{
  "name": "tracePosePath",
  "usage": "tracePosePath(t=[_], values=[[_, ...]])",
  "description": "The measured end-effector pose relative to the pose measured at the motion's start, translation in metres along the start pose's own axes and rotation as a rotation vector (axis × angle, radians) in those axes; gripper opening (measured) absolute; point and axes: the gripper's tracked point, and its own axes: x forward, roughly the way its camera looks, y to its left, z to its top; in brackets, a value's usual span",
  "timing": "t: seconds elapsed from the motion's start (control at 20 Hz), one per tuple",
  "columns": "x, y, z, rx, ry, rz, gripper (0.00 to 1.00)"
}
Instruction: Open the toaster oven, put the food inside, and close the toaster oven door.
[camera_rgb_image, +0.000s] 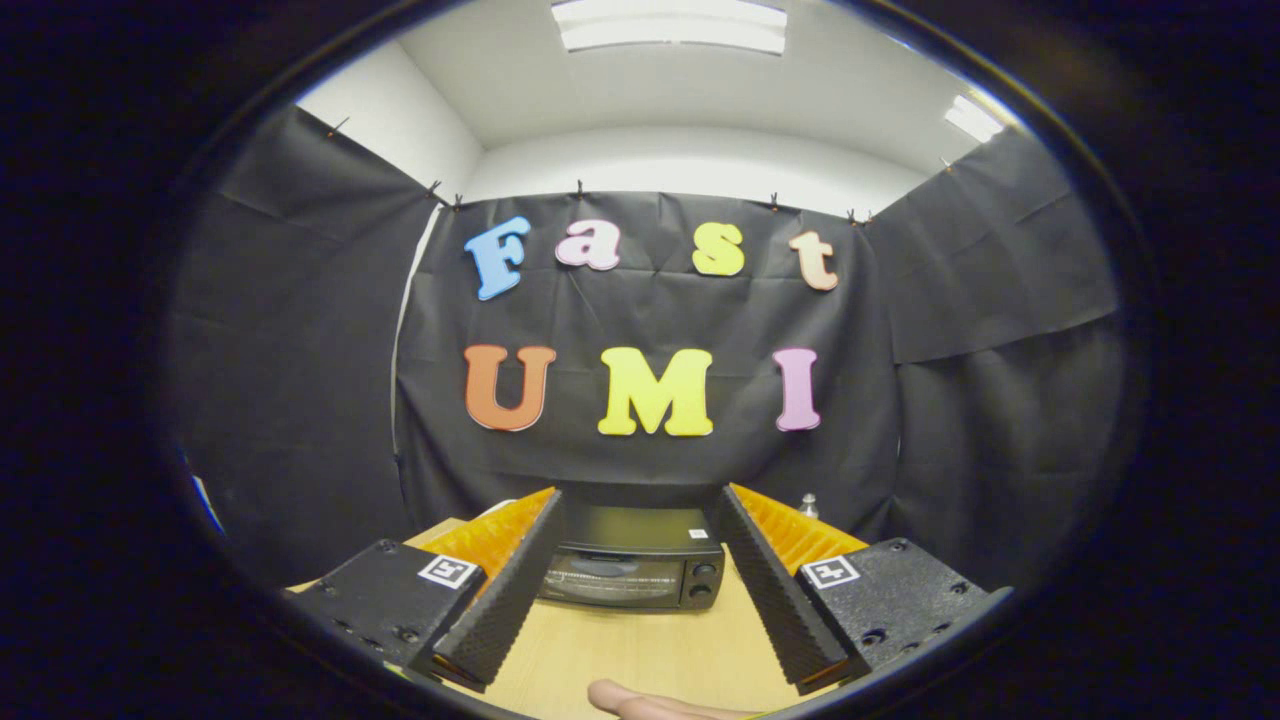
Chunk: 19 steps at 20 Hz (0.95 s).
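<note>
I hold the gripper (640, 520) level above the table (640, 655), fingers spread wide with nothing between them. The toaster oven (630, 570) sits beyond the fingertips, framed between them, door shut (knobs on its right side). Bare tabletop runs from the oven's front towards me, where a pale sausage-like food piece (650, 703) lies.

A pale wooden tabletop (640, 650) carries the toaster oven (630, 570), door closed, at its far end. A sausage-like food piece (650, 703) lies at the near edge.
</note>
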Motion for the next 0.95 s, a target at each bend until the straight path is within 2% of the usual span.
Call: tracePosePath(t=[0.15,0.45,0.95], values=[[-0.014,-0.002,0.001,-0.024,-0.014,0.008,1.0],[-0.025,-0.034,0.003,0.008,-0.026,-0.045,1.0],[-0.015,-0.041,-0.024,0.102,0.055,-0.012,1.0]])
